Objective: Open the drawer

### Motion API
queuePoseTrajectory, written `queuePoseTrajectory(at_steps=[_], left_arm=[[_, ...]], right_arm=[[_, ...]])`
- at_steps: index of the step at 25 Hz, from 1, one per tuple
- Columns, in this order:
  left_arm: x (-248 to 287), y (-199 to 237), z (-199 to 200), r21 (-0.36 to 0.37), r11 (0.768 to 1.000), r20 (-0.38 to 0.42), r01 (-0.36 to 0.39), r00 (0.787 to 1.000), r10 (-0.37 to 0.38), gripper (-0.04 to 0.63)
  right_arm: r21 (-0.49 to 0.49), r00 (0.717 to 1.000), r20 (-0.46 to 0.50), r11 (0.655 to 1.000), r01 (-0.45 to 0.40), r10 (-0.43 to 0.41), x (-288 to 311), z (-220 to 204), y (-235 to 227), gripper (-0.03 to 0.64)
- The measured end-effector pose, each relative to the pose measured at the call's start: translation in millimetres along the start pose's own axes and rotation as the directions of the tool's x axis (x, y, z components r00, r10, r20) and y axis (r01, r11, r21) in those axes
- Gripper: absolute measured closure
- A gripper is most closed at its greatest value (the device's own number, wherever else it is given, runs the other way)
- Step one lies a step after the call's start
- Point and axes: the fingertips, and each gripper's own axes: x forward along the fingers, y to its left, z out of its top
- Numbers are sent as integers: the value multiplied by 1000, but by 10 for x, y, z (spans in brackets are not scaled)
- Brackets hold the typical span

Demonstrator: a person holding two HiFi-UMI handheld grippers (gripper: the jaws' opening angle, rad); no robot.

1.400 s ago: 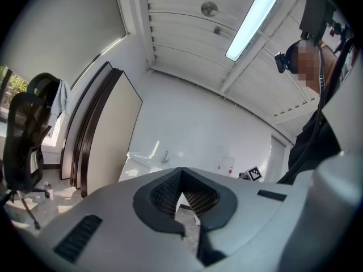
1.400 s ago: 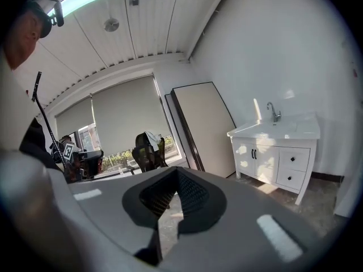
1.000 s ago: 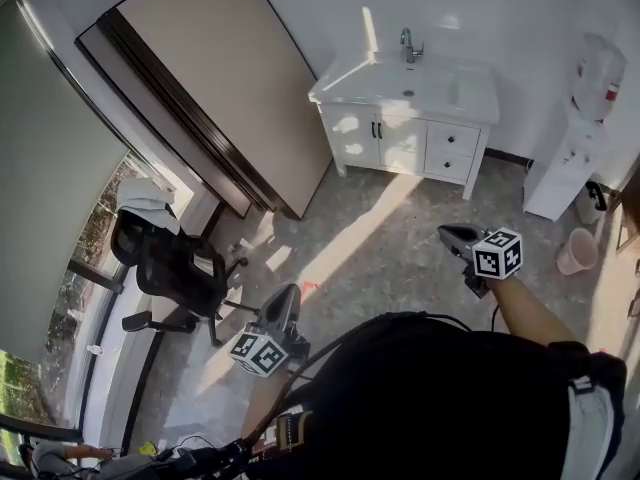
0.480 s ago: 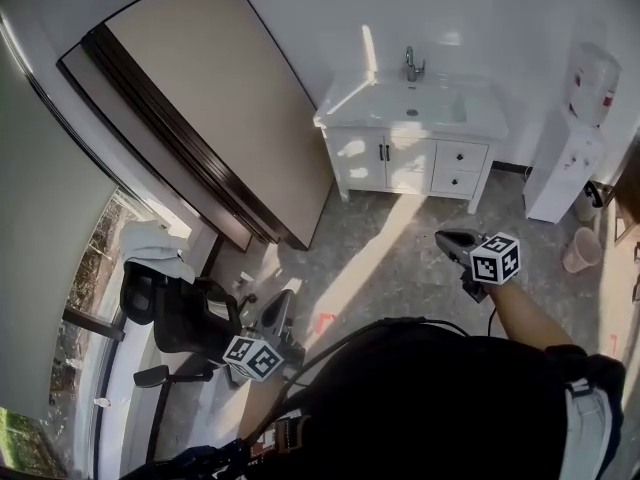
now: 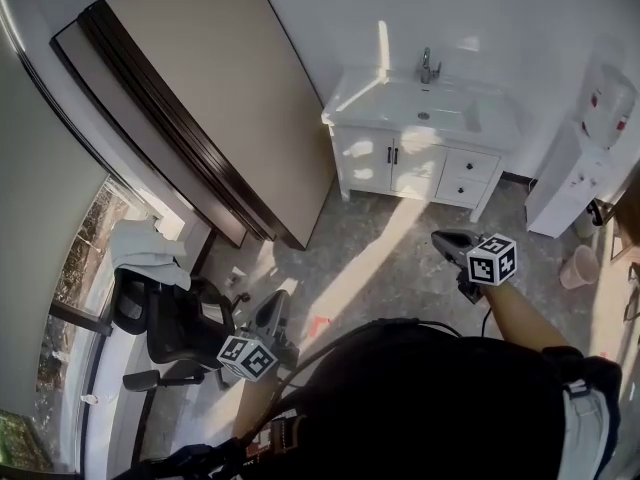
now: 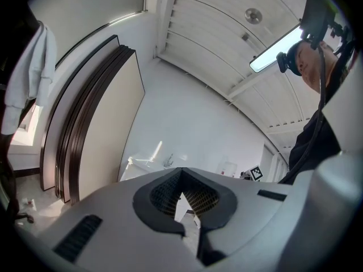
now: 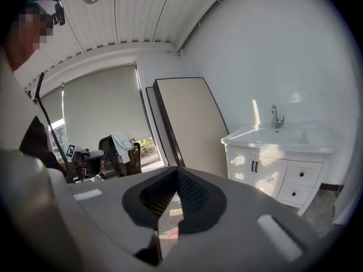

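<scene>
1. Upper drawer (image 5: 473, 165) and lower drawer (image 5: 461, 190): stacked at right end of vanity cabinet (image 5: 385, 158), flat white rectangular fronts, one small dark knob each, both fully closed. Well ahead of right gripper (image 5: 446, 238), no contact.
2. Same drawers in right gripper view: upper (image 7: 302, 174), lower (image 7: 294, 194), right of that gripper's tip and well beyond it.
3. Vanity cabinet: white, boxy, on short legs, two doors with dark vertical handles left of drawers. Smooth white glossy top with basin, metal faucet (image 5: 428, 65) at back edge.
4. Right gripper: grey smooth shell, black ribbed pads, jaws together at tip (image 7: 177, 177), nothing between. Marker cube on its body, pointed toward cabinet.
5. Left gripper (image 5: 274, 308): same grey shell and ribbed pads, jaws meeting at tip (image 6: 181, 177), nothing held. Cabinet far ahead and to its right.
6. Flat beige panels (image 5: 220, 88) with dark edges, leaning on wall, ahead of left gripper, left of cabinet.
7. Black office chair (image 5: 175, 323) just left of left gripper, white cloth (image 5: 140, 248) draped over its back.
8. White water dispenser (image 5: 590, 158) ahead-right of right gripper, pink bucket (image 5: 578, 266) to its right.
9. Floor (image 5: 380, 258): grey mottled stone look, sunlit strip running toward cabinet.
</scene>
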Motion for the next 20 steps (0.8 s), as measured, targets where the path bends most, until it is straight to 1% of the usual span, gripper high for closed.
queuePoseTrajectory(at_steps=[3,6,9,12,15,20], left_arm=[[223,86,53,14,999,9,-31,999,30,604],[519,143,193,45,996,26,-77,997,76,604],[853,171,312,47,993,67,-110,992,106,604],[1217,150,397,66,988,89,-143,987,137,604],[1607,130,419,59,986,118,-156,982,148,604],[2232,83,322,59,984,86,-167,983,162,604]], right_arm=[[-5,999,-13,999,-42,42,228,53,-219,615],[-2,997,-11,997,-72,72,464,192,-581,615],[-7,995,-9,995,-98,98,661,471,-974,615],[-52,989,-6,988,-145,145,818,794,-1283,615],[-78,983,-8,980,-181,181,954,1011,-1588,615],[-58,980,-7,978,-200,200,1075,1159,-2169,615]])
